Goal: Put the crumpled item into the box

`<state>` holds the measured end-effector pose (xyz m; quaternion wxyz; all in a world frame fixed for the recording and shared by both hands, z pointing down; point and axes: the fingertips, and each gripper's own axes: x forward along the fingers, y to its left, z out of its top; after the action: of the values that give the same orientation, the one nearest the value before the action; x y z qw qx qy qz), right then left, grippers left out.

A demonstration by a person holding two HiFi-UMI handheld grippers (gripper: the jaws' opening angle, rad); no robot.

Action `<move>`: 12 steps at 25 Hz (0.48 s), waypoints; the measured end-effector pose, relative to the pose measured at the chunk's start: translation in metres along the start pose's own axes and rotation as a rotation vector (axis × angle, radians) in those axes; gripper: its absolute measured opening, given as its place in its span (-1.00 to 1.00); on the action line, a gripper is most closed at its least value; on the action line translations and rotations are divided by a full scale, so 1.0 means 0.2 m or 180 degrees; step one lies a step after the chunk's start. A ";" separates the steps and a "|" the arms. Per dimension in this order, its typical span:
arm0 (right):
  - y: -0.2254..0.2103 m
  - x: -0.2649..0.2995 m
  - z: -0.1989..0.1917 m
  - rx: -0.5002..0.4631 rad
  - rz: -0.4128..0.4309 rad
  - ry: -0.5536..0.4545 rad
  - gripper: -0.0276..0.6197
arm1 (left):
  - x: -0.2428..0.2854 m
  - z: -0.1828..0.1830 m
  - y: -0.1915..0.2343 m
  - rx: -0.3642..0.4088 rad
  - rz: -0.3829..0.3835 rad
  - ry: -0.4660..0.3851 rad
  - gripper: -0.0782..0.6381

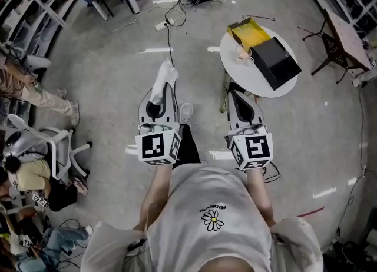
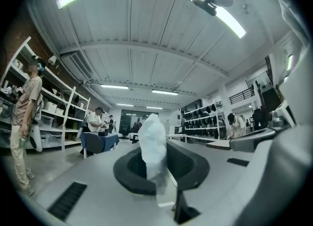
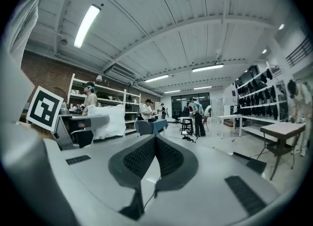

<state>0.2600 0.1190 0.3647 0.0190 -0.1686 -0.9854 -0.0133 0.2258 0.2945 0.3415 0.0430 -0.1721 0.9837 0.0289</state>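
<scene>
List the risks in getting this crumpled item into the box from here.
1. The left tongs pinch the crumpled item low down; most of it sticks out, so it may slip.
2. The box sits on the round table with a yellow bag beside it; a drop could miss or knock that.
3. The cables on the floor are a possible trip hazard.

A white crumpled item [image 1: 165, 79] stuck up from the left gripper [image 1: 158, 101] above the grey floor [image 1: 106, 70]. The right gripper [image 1: 237, 91] pointed toward a round white tabletop [image 1: 235, 59] bearing a black box [image 1: 275, 62] and a yellow bag [image 1: 249, 32].
</scene>
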 end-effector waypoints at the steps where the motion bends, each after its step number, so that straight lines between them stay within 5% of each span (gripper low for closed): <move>1: -0.03 0.05 0.01 -0.0015 -0.0042 -0.0023 -0.91 | 0.07 0.01 0.02 -0.0004 -0.0026 -0.0028 -0.66; 12: -0.39 0.69 0.16 -0.0182 -0.0541 -0.0096 -0.91 | 0.92 0.02 0.16 -0.0080 -0.0471 -0.0132 -0.66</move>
<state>0.1040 0.0928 0.3372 -0.0019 -0.0849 -0.9956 -0.0405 0.0428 0.2621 0.3215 0.0632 -0.2442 0.9668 0.0415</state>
